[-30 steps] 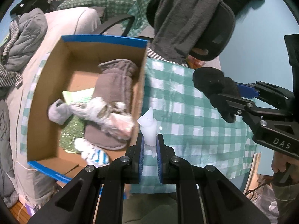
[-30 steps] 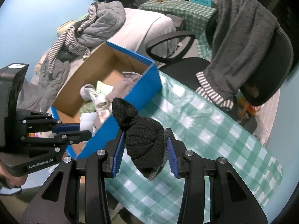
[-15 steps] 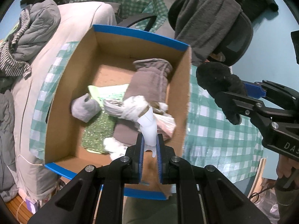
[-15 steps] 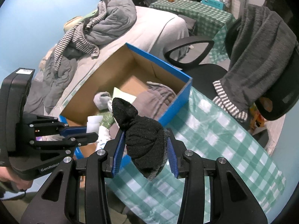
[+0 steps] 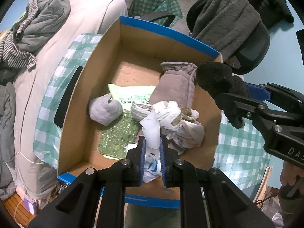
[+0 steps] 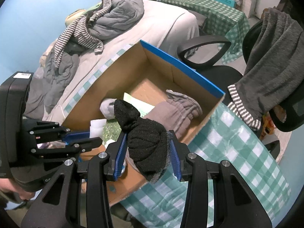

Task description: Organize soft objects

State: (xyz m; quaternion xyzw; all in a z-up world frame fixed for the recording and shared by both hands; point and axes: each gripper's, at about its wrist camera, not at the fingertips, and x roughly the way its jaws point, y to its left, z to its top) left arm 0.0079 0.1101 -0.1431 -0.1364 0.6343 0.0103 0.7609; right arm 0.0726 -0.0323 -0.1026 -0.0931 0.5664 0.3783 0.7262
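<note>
Grey towel [image 5: 226, 17] draped over black office chair [image 6: 209, 57]

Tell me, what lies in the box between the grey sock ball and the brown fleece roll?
In the left wrist view, a pale green printed sheet lies between the grey sock ball and the brown fleece roll.

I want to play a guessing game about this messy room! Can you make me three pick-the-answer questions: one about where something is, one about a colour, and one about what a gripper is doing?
1. Where is the grey sweater?
A. in the box
B. draped over the office chair
C. on the floor

2. What colour is the cardboard box's rim?
A. blue
B. red
C. yellow

3. What is the right gripper doing?
A. hanging open
B. clamping a black sock bundle
C. gripping the box

Answers:
1 B, it hangs down the chair back.
2 A, blue tape edges the top.
3 B, the sock sits pinched between both fingers.
</note>
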